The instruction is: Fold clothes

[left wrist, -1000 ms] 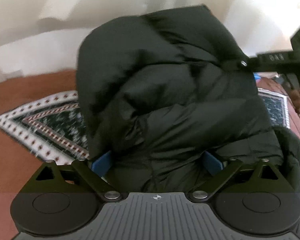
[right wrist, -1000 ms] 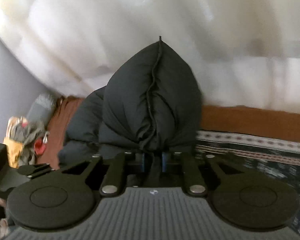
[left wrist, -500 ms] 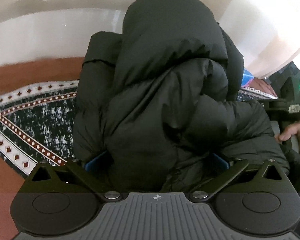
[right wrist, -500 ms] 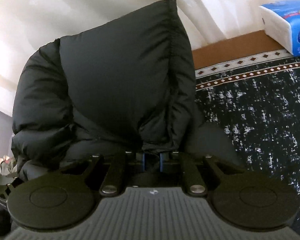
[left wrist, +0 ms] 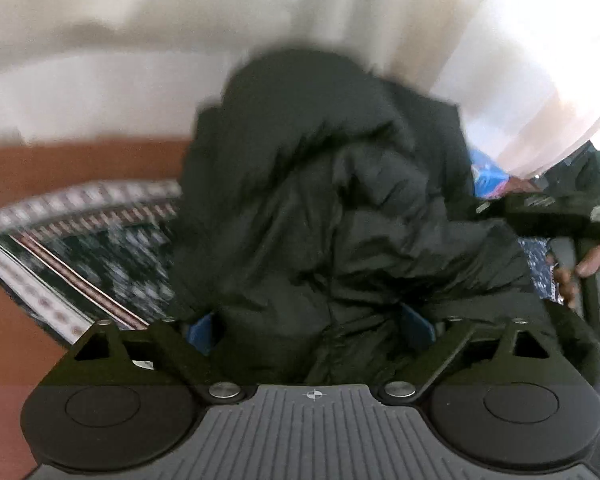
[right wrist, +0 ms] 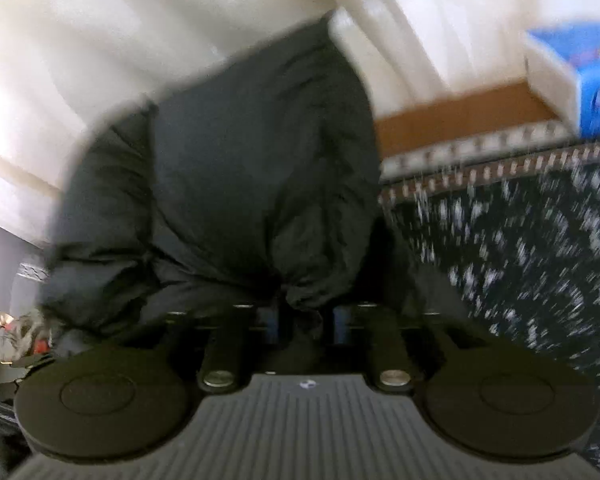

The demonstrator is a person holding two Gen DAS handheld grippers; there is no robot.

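A black puffer jacket (left wrist: 324,208) hangs bunched in front of both cameras, lifted above a patterned rug. My left gripper (left wrist: 312,326) has its blue pads (left wrist: 200,330) wide apart with a thick bundle of jacket between them. My right gripper (right wrist: 306,318) has its pads close together, pinching a fold of the same jacket (right wrist: 240,168). The right gripper's body and the hand holding it show in the left wrist view (left wrist: 560,216). Both views are motion-blurred.
A dark rug with a white and red border (left wrist: 92,248) lies on a brown surface (left wrist: 4,320), also in the right wrist view (right wrist: 520,232). White curtains (left wrist: 140,40) hang behind. A blue and white tissue pack (right wrist: 572,80) sits at the rug's far edge. Clutter lies at the left (right wrist: 24,328).
The jacket has dropped lower in the left wrist view and swung. The right gripper's pads stand slightly wider apart. Both cameras are moving; the tissue pack has shifted lower and nearer.
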